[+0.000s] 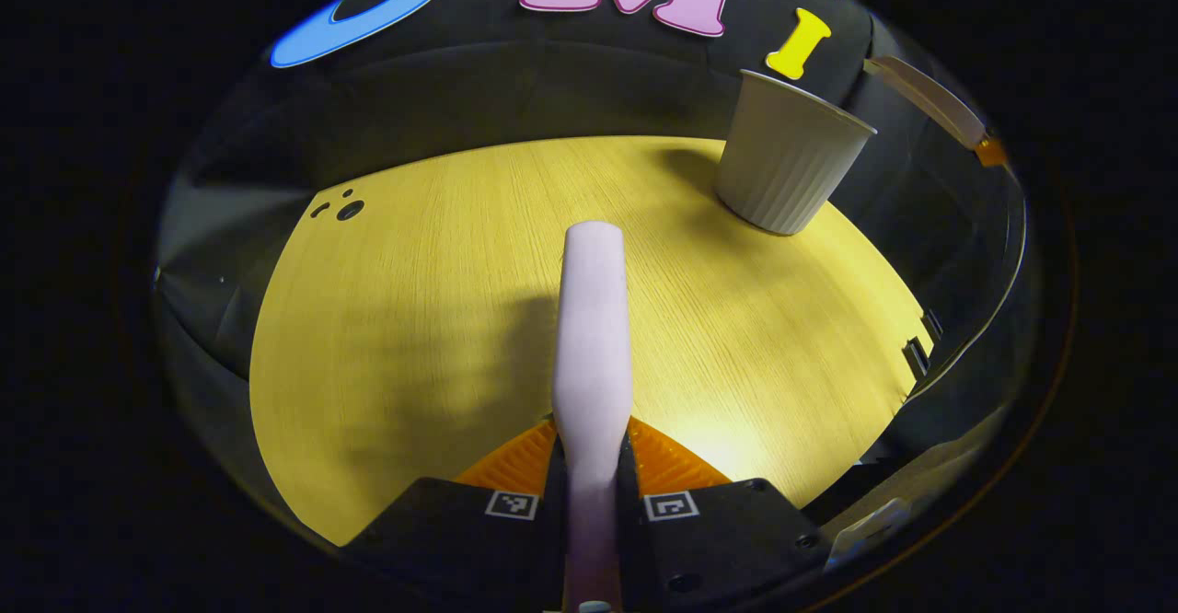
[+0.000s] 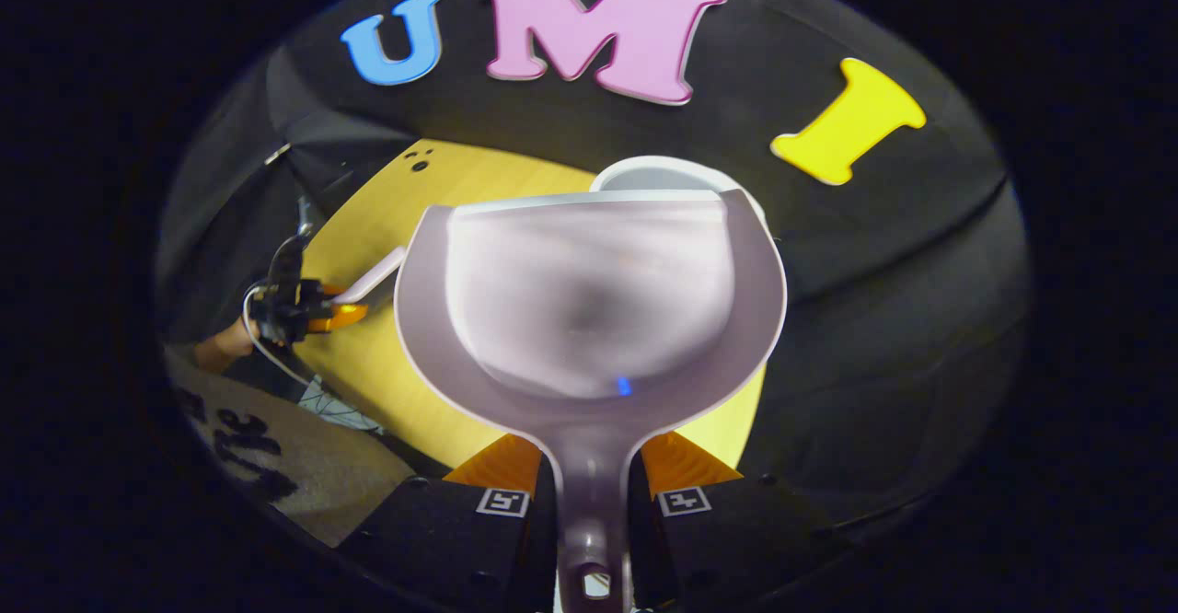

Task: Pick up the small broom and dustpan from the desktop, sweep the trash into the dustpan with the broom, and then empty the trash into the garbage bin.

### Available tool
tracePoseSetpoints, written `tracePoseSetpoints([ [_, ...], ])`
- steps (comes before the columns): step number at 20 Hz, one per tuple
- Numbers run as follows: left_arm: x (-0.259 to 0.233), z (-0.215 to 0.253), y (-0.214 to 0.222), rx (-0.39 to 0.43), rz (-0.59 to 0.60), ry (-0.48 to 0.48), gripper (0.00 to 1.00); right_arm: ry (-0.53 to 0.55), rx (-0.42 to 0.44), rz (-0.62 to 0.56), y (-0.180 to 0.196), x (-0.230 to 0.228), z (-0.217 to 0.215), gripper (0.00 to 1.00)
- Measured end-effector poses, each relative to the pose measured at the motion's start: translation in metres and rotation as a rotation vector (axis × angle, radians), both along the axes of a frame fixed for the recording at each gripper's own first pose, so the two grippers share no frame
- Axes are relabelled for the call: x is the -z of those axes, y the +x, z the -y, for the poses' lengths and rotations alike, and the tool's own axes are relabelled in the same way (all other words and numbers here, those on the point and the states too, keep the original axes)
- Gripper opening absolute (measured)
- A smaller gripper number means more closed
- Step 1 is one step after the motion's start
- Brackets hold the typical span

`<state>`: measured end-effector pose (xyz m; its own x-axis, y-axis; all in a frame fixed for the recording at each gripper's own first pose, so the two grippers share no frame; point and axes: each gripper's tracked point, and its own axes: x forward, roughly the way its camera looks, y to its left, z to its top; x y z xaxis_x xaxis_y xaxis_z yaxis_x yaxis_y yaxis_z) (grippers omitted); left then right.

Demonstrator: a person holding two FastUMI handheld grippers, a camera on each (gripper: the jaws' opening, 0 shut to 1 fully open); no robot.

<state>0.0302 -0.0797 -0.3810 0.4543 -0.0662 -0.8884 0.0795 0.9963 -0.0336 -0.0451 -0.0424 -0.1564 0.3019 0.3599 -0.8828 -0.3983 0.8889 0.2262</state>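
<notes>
In the left gripper view, the left gripper (image 1: 592, 466) sits at the bottom edge, its two fingers (image 1: 515, 466) closed tight on the pale handle of the broom (image 1: 594, 337). The handle runs straight up the middle of the picture, away from the camera, ending in a rounded tip above the desk (image 1: 386, 337). The bristles cannot be seen. The desk is light wood grain, lit brightest near the gripper, with the handle's shadow falling to the left. At the far right of the desk stands the bin (image 1: 787, 162), a pale ribbed cup-shaped container, upright and open at the top, well apart from the broom.

In the right gripper view, the right gripper (image 2: 592, 489) is likewise clamped on the narrow handle of the dustpan (image 2: 589, 309), one finger pressing each side. The pan is pale and scoop-shaped, its hollow facing the camera; its inside looks blurred, and whether it holds trash cannot be told. Its far edge sits just in front of the bin's rim (image 2: 663, 171), which peeks out behind it. To the left, farther off over the desk, the left gripper and the broom appear small, with a hand behind them.
</notes>
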Motion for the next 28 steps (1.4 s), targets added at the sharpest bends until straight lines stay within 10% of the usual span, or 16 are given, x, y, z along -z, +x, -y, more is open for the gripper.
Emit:
tracePoseSetpoints([
  [13,0.037,-0.021,0.004,0.001,-0.04,0.115,0.27,0.045,0.033,-0.153,-0.085,0.203,-0.136,0.36],
  [28,0.066,-0.03,0.008,0.004,-0.086,0.148,0.29,0.027,0.08,-0.224,-0.09,0.244,-0.158,0.39],
])
